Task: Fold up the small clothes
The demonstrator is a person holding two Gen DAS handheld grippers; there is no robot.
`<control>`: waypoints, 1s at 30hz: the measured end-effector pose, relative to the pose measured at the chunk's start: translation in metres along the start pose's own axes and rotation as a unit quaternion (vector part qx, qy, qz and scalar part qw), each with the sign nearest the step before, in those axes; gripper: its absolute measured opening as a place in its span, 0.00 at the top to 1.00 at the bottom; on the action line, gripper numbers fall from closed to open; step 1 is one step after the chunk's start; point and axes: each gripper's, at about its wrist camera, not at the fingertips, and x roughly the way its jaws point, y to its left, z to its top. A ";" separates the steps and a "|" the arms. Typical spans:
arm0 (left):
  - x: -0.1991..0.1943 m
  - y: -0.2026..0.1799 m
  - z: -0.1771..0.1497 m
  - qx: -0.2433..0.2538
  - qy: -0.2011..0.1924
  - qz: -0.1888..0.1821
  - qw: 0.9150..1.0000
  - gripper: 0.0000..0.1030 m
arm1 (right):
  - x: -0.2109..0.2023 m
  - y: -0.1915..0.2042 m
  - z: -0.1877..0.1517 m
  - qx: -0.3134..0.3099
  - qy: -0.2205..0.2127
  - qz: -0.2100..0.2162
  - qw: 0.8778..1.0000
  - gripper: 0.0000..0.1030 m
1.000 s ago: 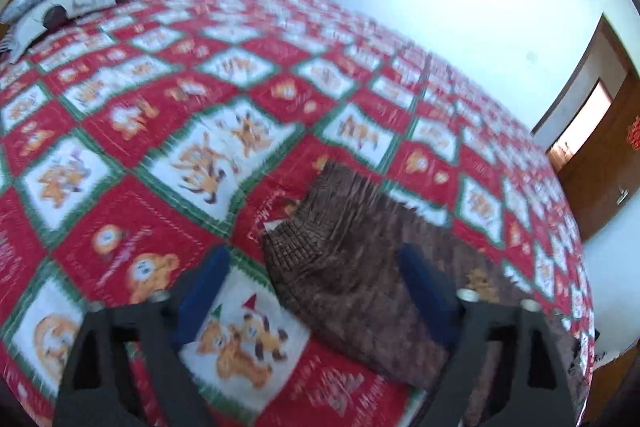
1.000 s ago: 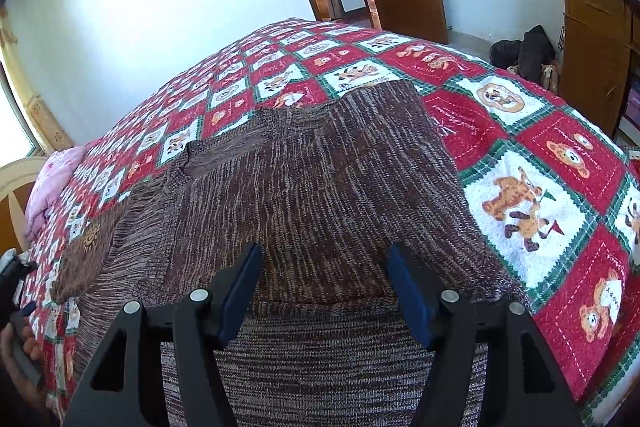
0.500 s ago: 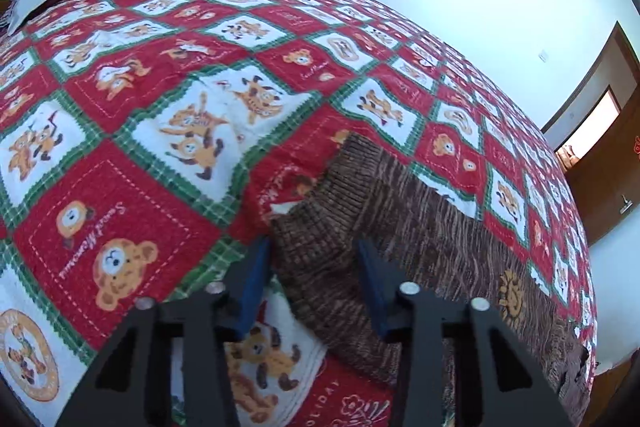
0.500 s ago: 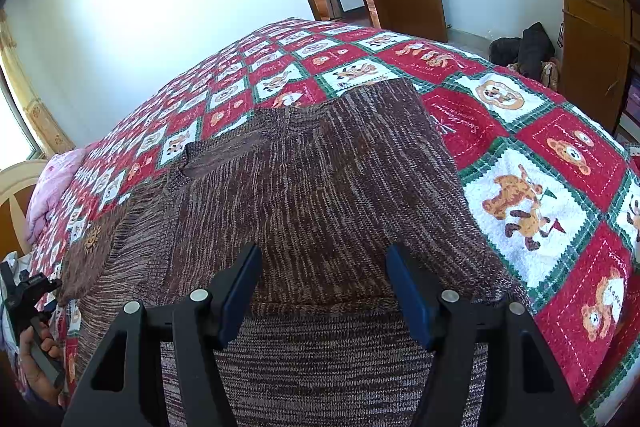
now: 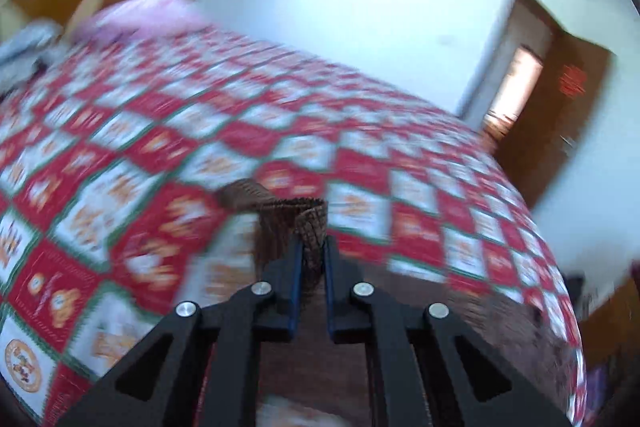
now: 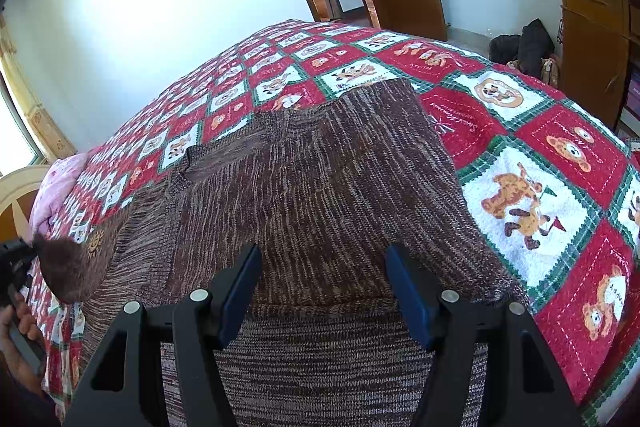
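Since half a second ago our left claw (image 5: 311, 259) has closed and lifted the sweater (image 6: 320, 187) cuff off the quilt (image 6: 520, 131); our right claw (image 6: 322, 283) hovers wide above the sweater's spread body.

— What's different on the left?
— The left gripper (image 5: 311, 255), open a second ago, has clamped onto the brown sweater (image 6: 320, 187) sleeve cuff (image 5: 310, 223) and lifted it off the quilt (image 5: 120, 155).
— How high?
— Hard to say; the view is blurred.
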 end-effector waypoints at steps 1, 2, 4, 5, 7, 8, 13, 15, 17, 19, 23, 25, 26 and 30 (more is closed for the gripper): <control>-0.002 -0.016 -0.002 0.021 -0.003 -0.013 1.000 0.90 | 0.000 0.000 0.000 0.000 0.000 0.000 1.000 0.36; -0.005 -0.040 -0.010 0.054 -0.007 -0.032 0.998 0.90 | 0.000 0.000 0.000 0.001 0.000 0.001 1.000 0.36; -0.009 -0.080 -0.027 0.102 -0.003 -0.062 0.993 0.90 | 0.000 0.000 0.000 0.002 0.000 0.002 1.000 0.36; -0.010 -0.098 -0.039 0.122 0.006 -0.077 0.989 0.90 | 0.000 -0.001 0.000 0.004 0.000 0.004 1.000 0.36; -0.004 -0.130 -0.066 0.156 0.032 -0.097 0.982 0.90 | -0.001 -0.002 0.000 0.007 0.000 0.006 1.000 0.36; 0.000 -0.140 -0.075 0.169 0.041 -0.097 0.980 0.90 | -0.001 -0.002 0.000 0.008 0.000 0.008 1.000 0.36; 0.016 -0.168 -0.120 0.201 0.090 -0.098 0.971 0.90 | -0.001 -0.002 0.001 0.011 0.000 0.010 1.000 0.36; 0.020 -0.168 -0.131 0.215 0.102 -0.080 0.968 0.89 | -0.001 -0.003 0.001 0.012 0.000 0.012 1.000 0.36; 0.020 -0.162 -0.134 0.217 0.118 -0.076 0.966 0.82 | -0.001 -0.002 0.001 0.012 0.000 0.012 1.000 0.36; 0.011 -0.152 -0.133 0.209 0.131 -0.087 0.965 0.62 | -0.002 -0.002 0.001 0.012 -0.001 0.013 1.000 0.36; -0.020 -0.122 -0.121 0.193 0.077 -0.076 0.975 0.11 | -0.017 0.000 0.003 0.012 -0.030 0.036 0.999 0.36; -0.032 -0.095 -0.113 0.175 0.050 -0.050 0.982 0.09 | -0.024 0.009 0.007 0.004 -0.030 0.070 0.997 0.36; -0.032 -0.082 -0.110 0.160 0.047 -0.036 0.985 0.09 | -0.023 0.018 0.011 -0.004 -0.020 0.090 0.996 0.36; -0.013 -0.032 -0.113 0.070 0.071 0.021 0.995 0.11 | -0.001 0.071 0.018 -0.050 0.043 0.138 0.988 0.36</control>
